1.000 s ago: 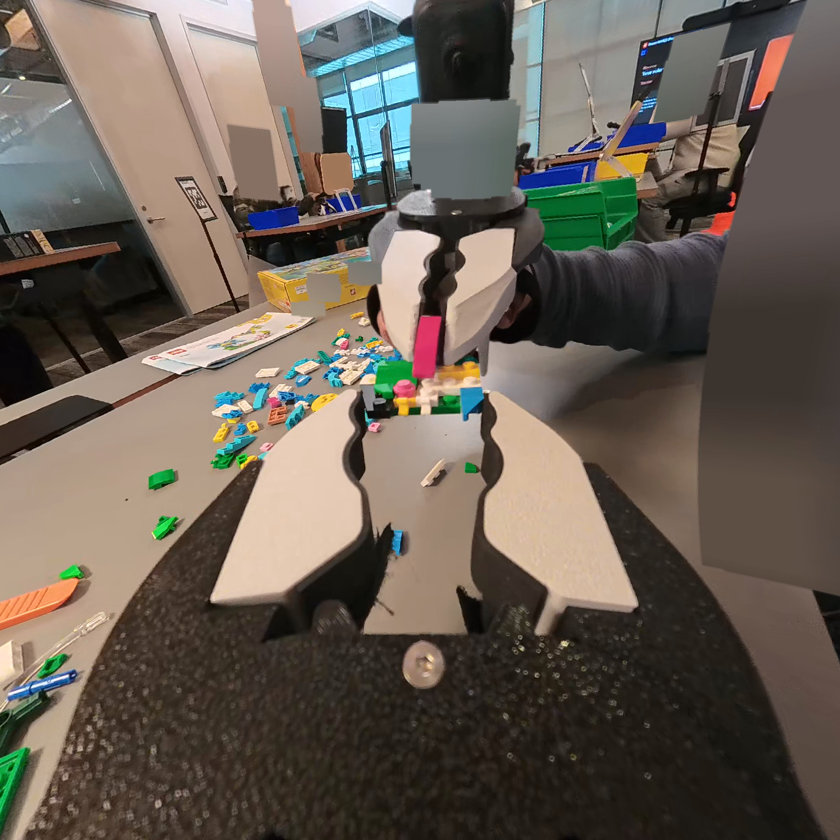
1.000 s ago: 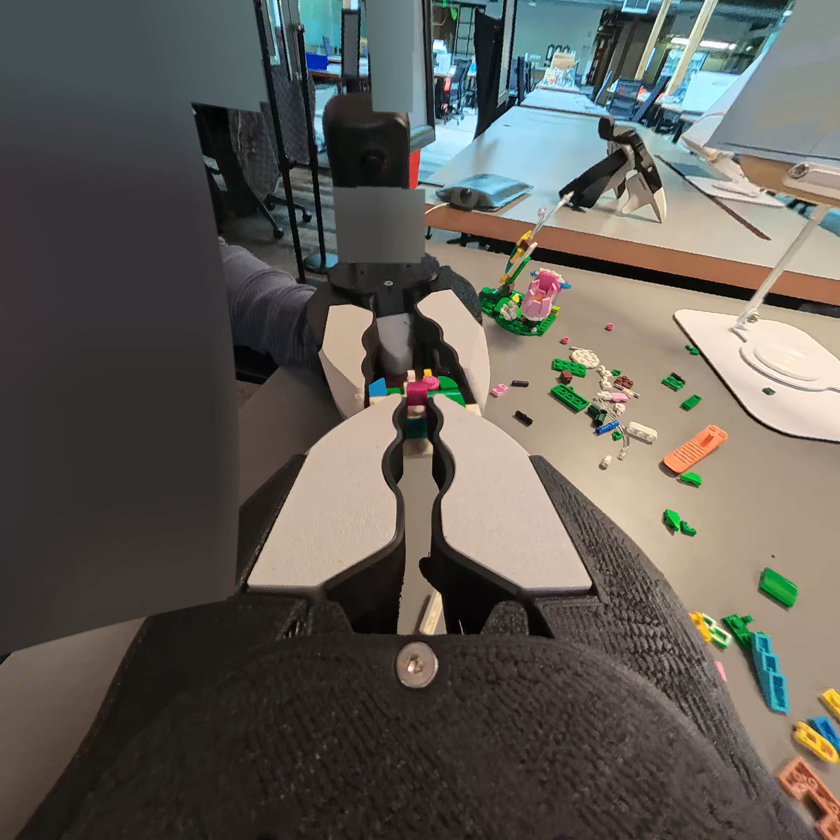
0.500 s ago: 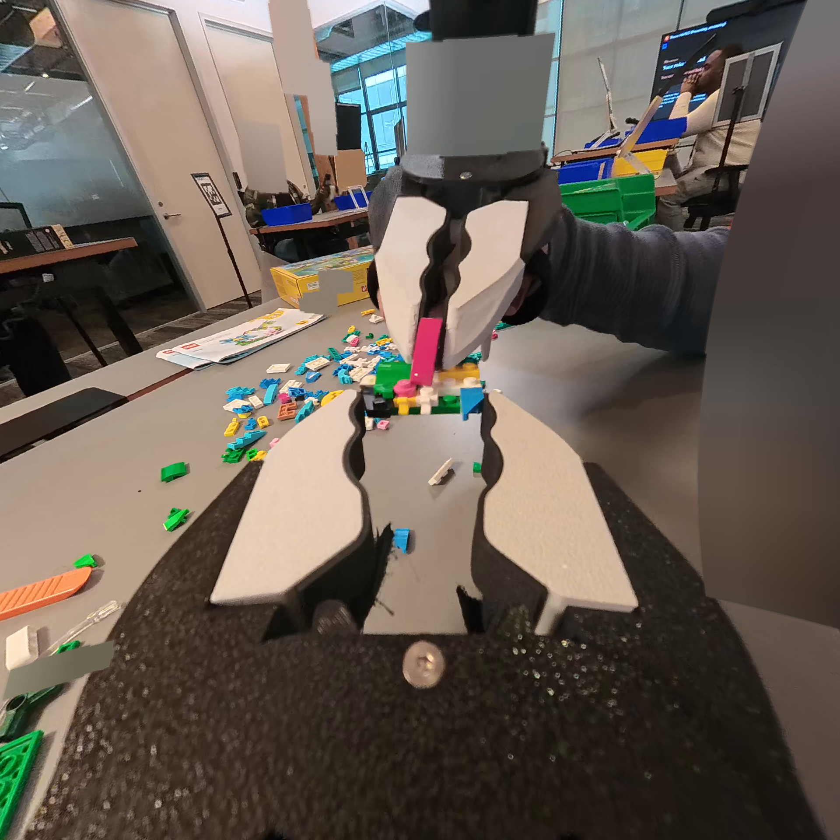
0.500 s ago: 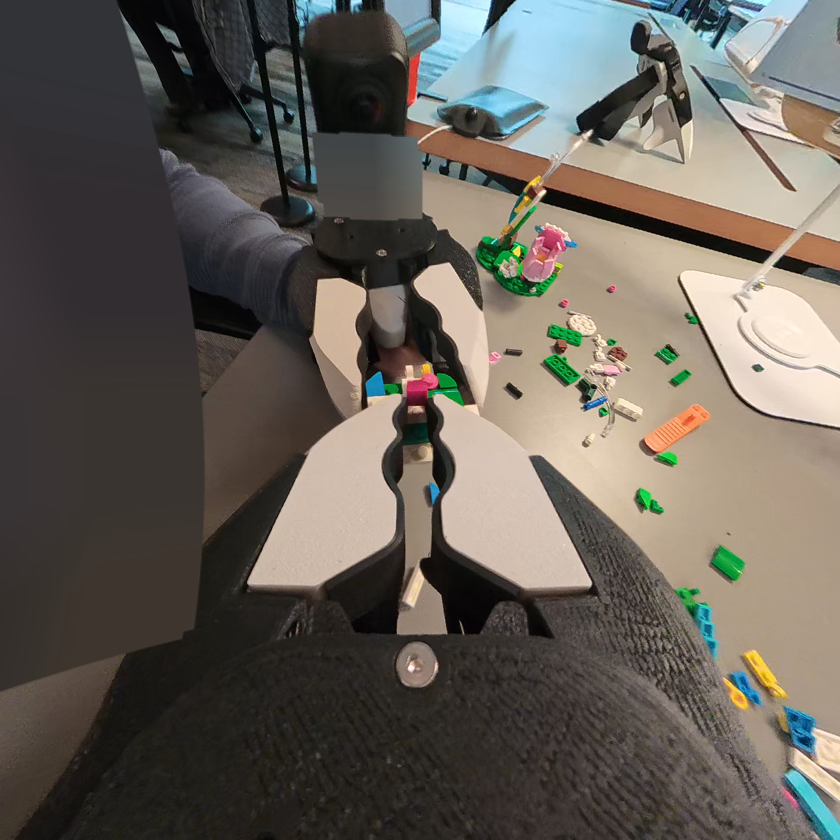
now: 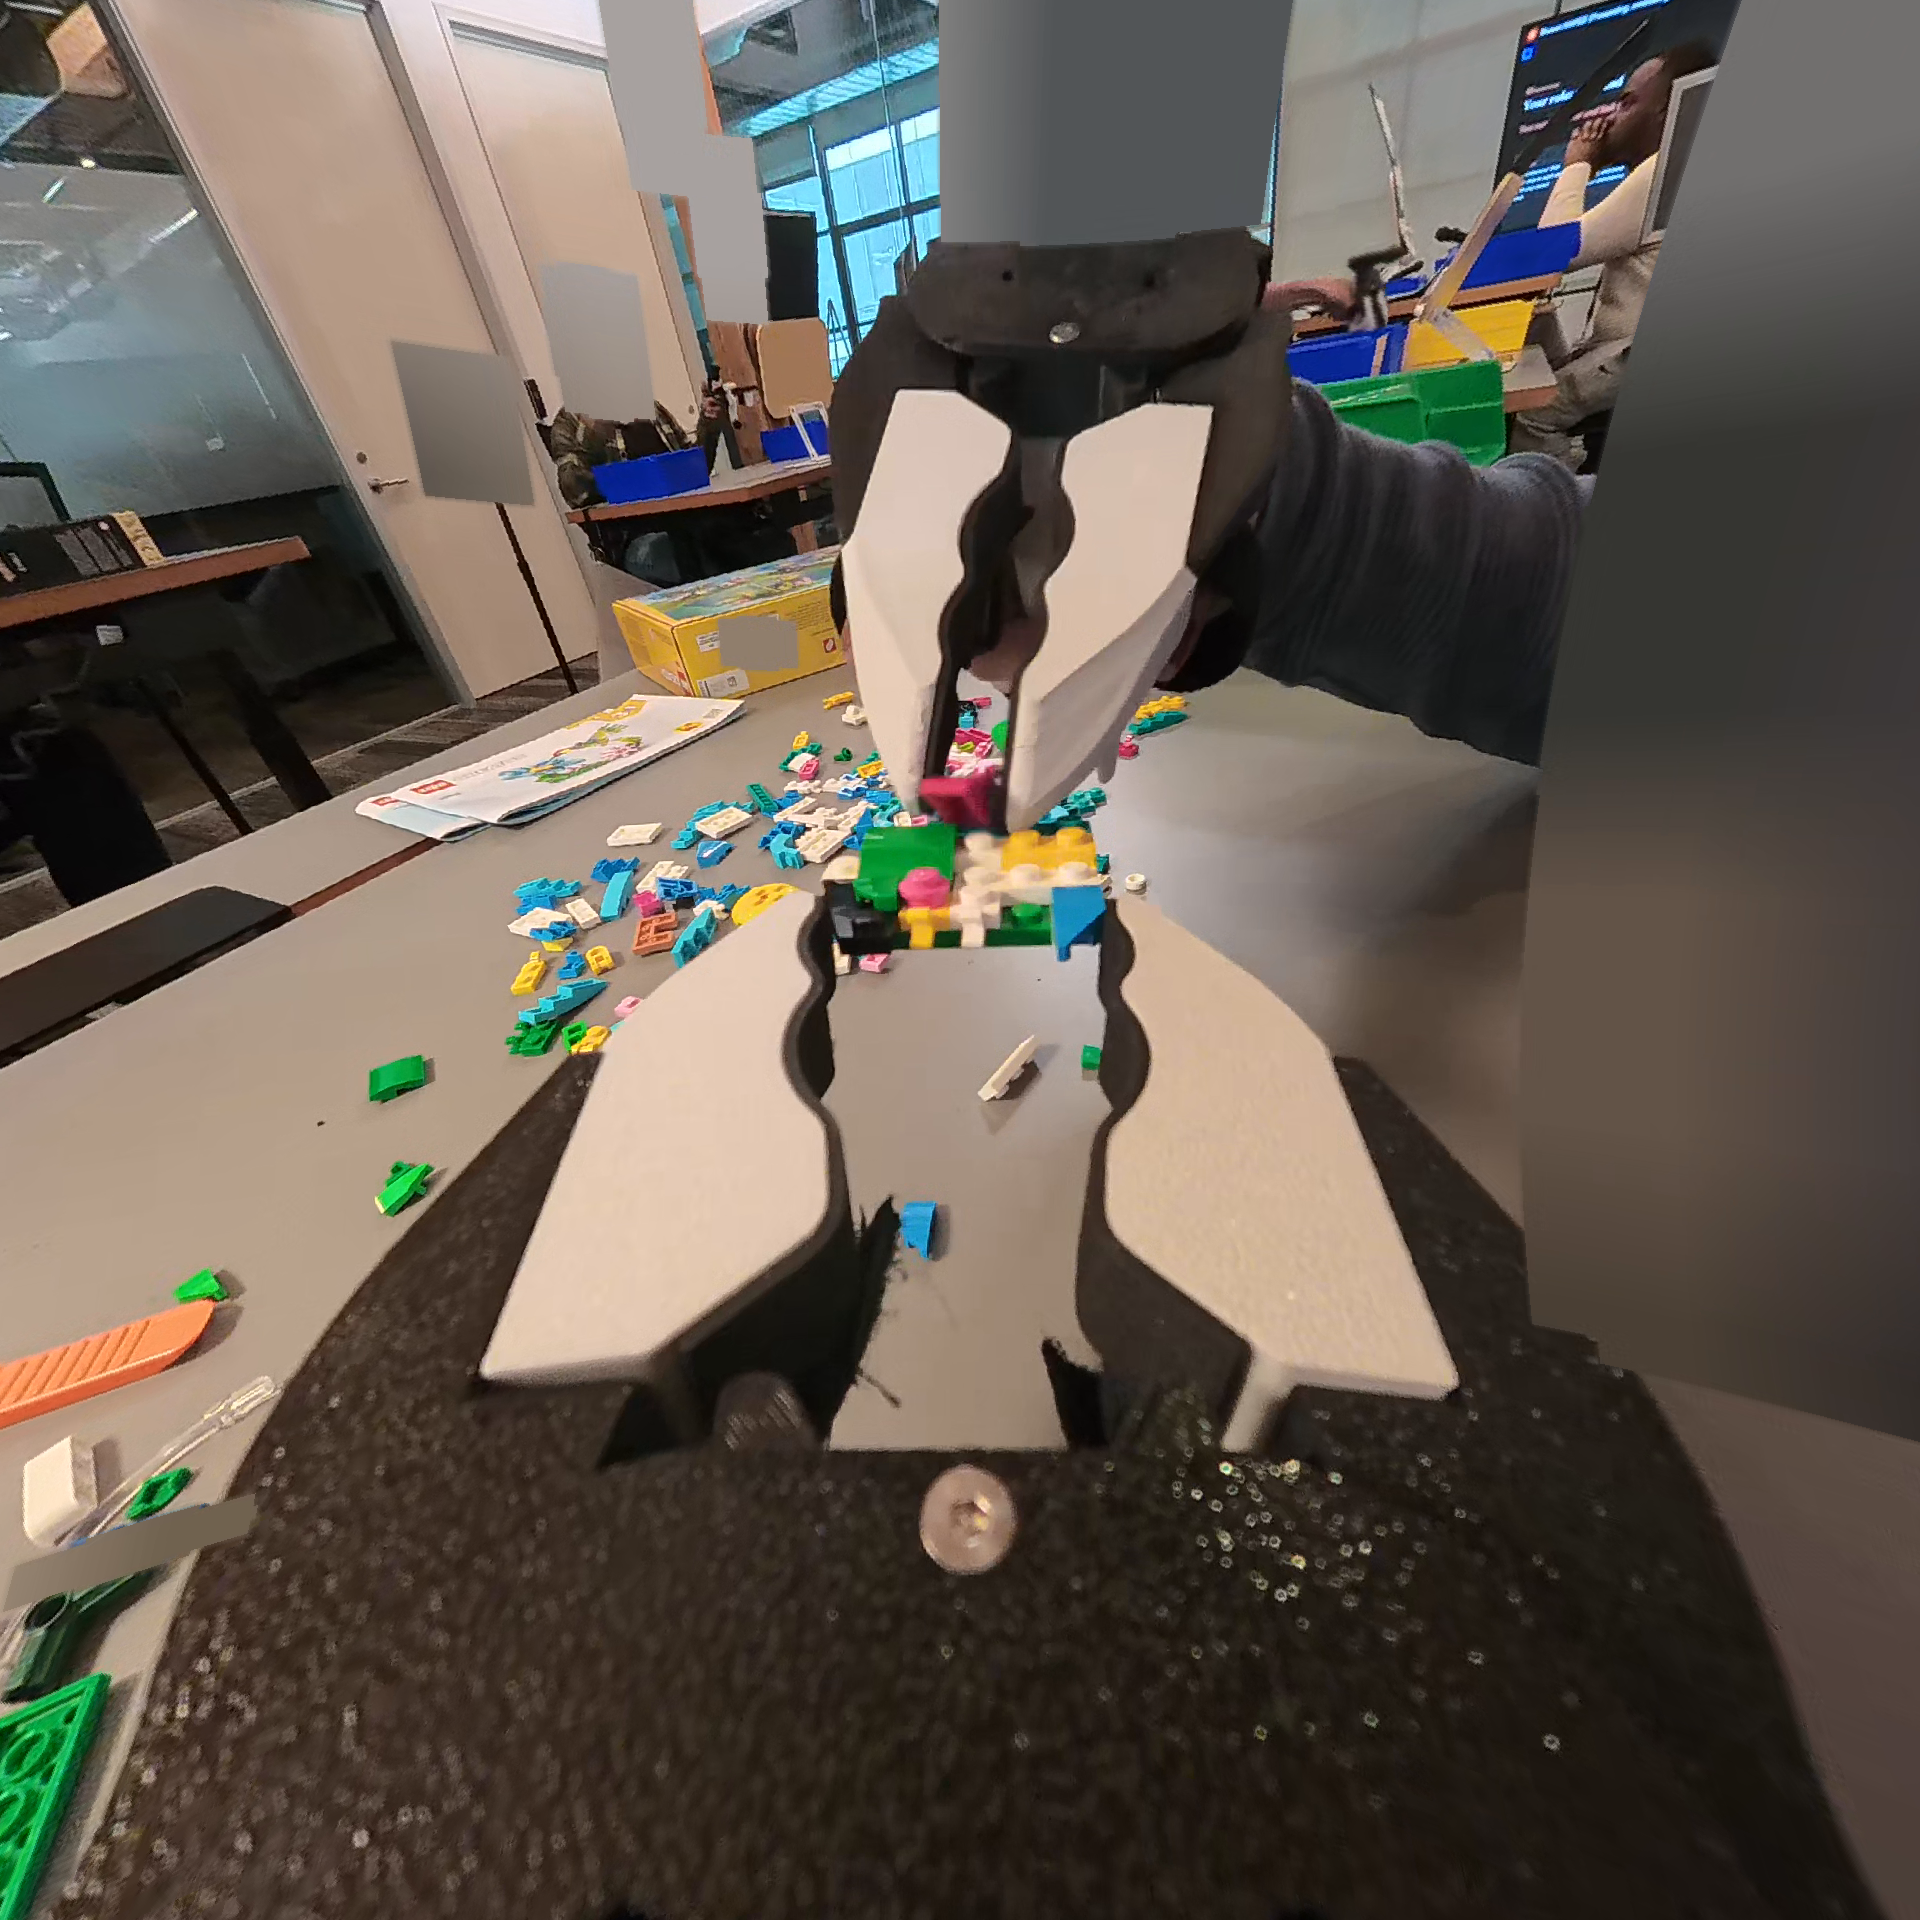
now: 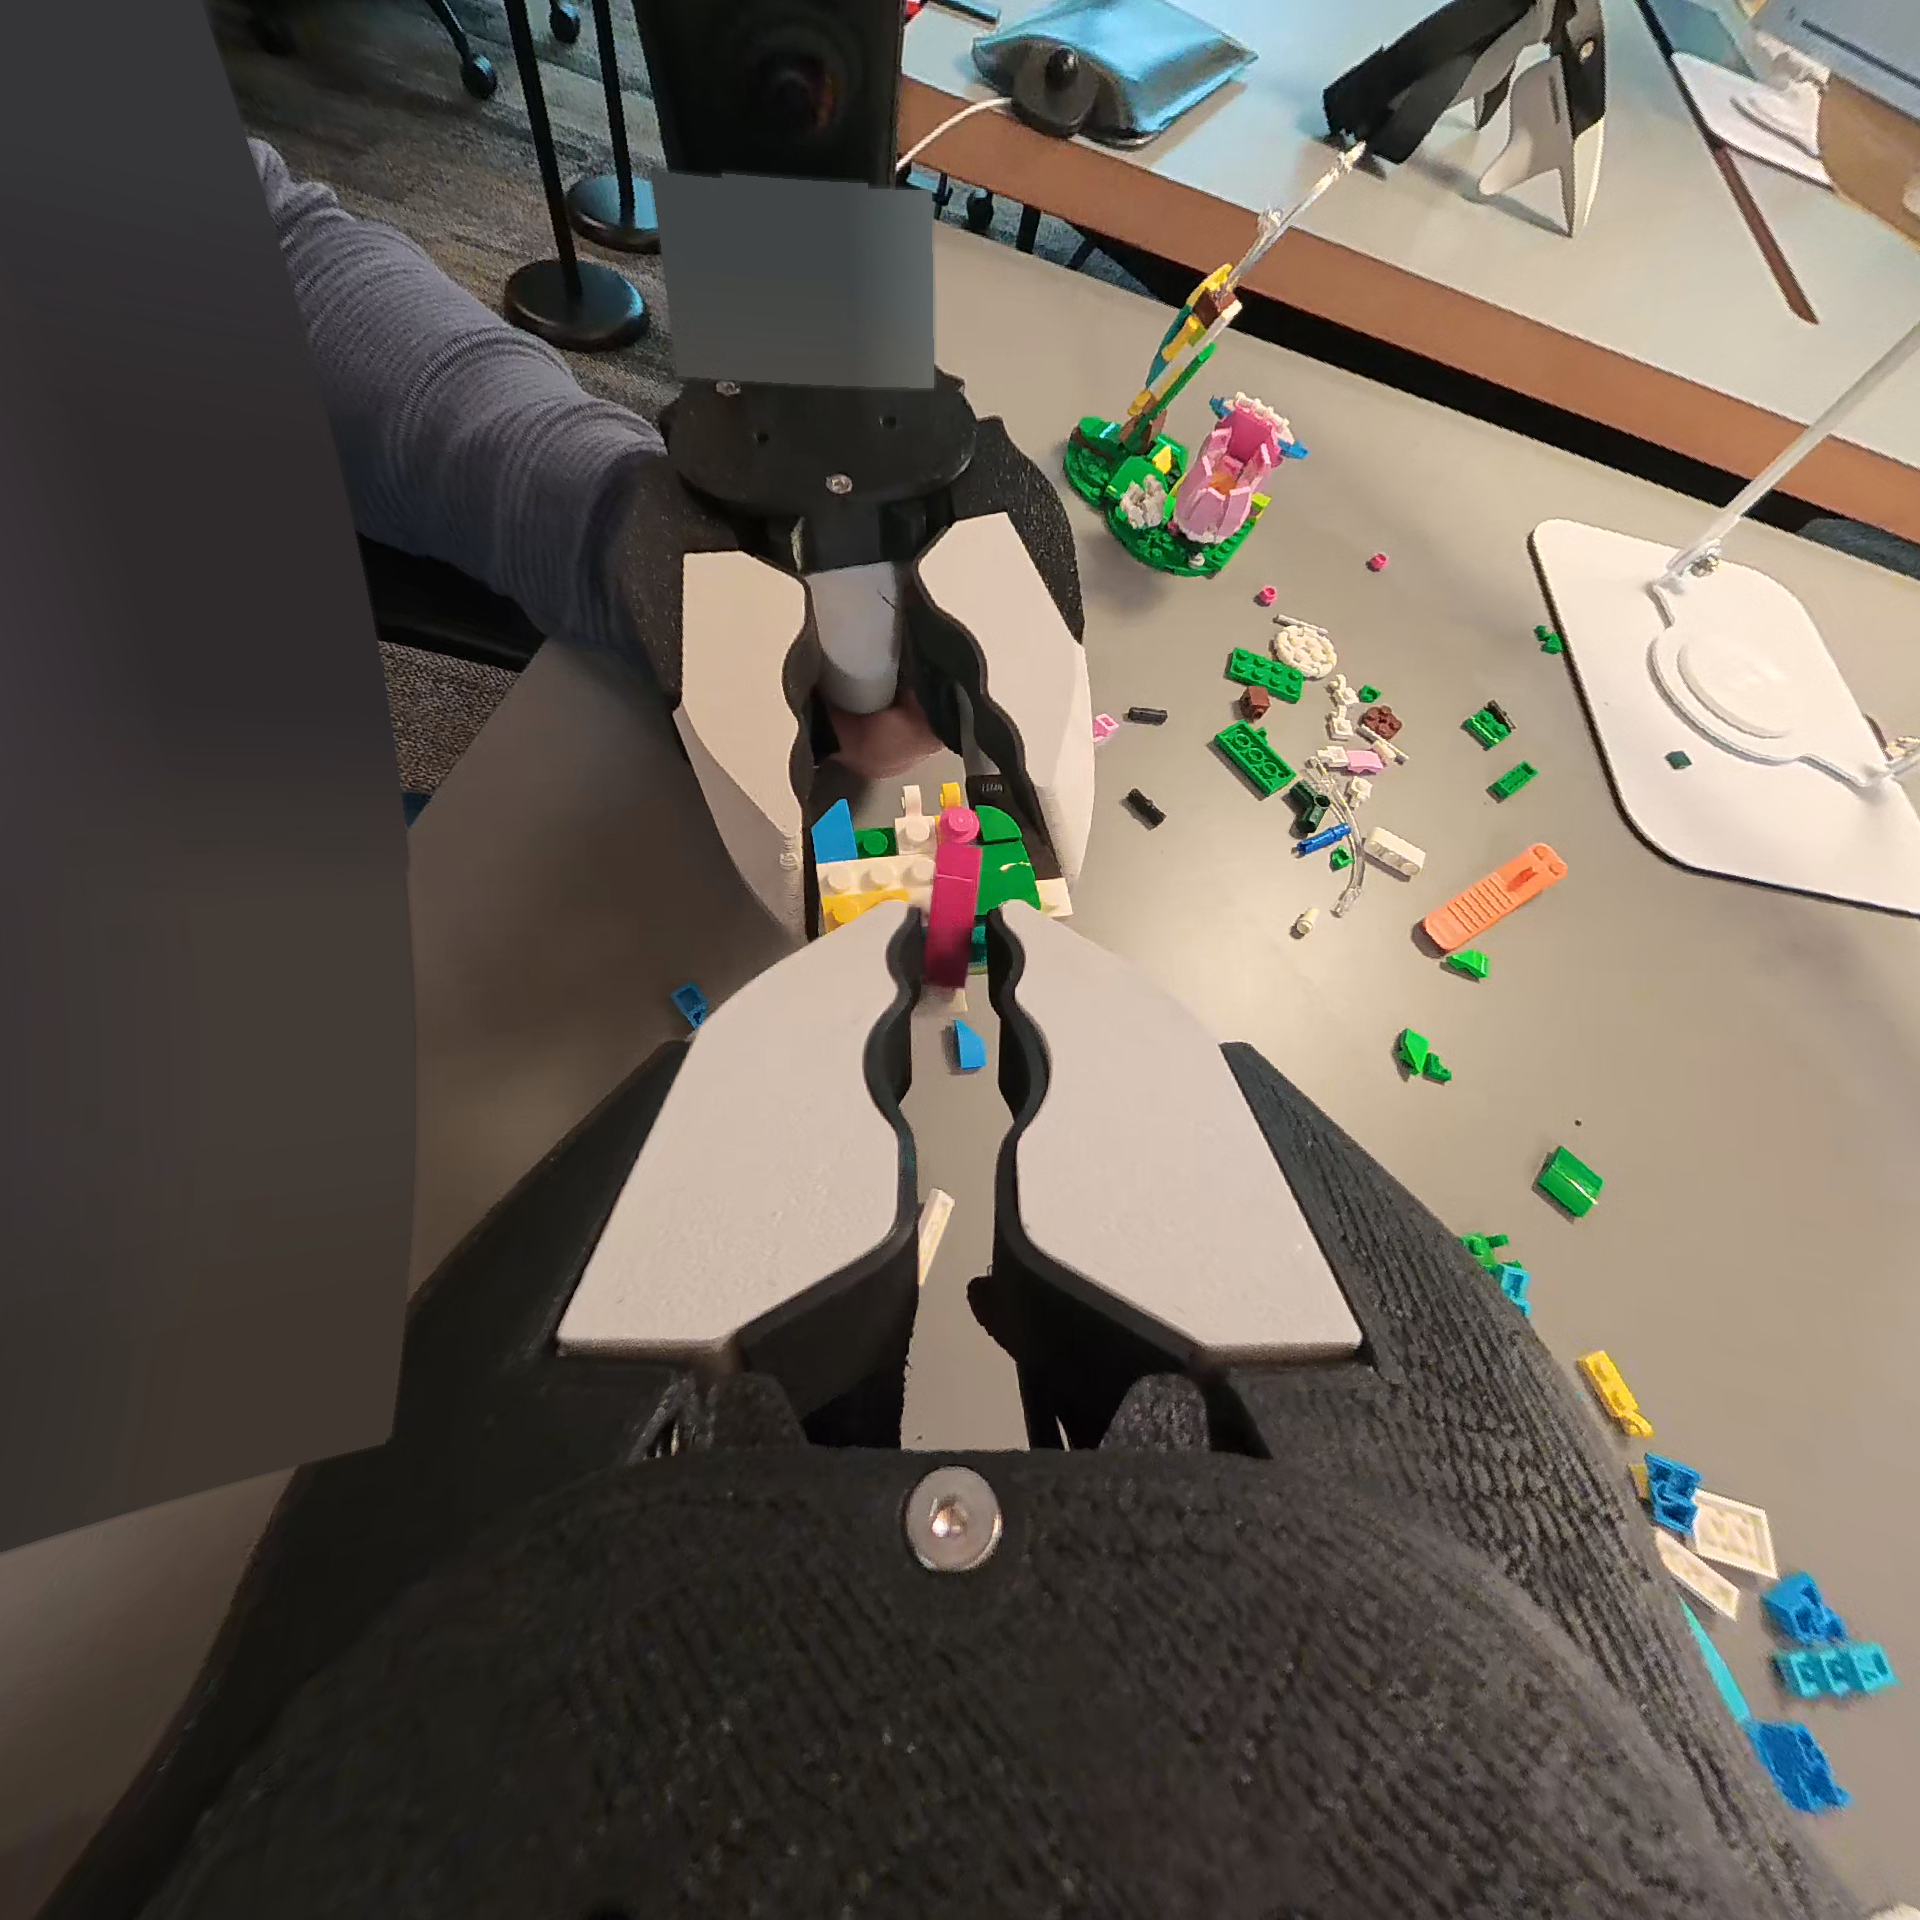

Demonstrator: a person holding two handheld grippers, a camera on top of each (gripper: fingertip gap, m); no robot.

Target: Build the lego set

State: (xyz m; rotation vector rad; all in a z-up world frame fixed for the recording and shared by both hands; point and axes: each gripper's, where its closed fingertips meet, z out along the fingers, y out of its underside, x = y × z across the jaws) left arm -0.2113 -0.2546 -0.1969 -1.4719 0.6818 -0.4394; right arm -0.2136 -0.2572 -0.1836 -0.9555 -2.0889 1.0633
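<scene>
A small multi-colour lego build on a green base sits just above the grey table, clamped between the fingertips of my left gripper. My right gripper comes down on it from the far side, shut on a magenta brick. In the right wrist view the magenta brick stands between the tips of my right gripper, over the green part of the build. The left gripper holds the build from the opposite side.
Loose bricks lie left of the build, with a booklet and yellow box behind. An orange brick separator, a finished flower model and a white stand base lie to the right. Less than 4 cm separates the two grippers' tips. The orange brick separator is about 25 cm from both grippers' fingertips. Look for it in the left wrist view too.
My right gripper has tipped steeper and come nearer over the build, so the magenta brick now points down at its top. The left gripper and the build have stayed in place.
</scene>
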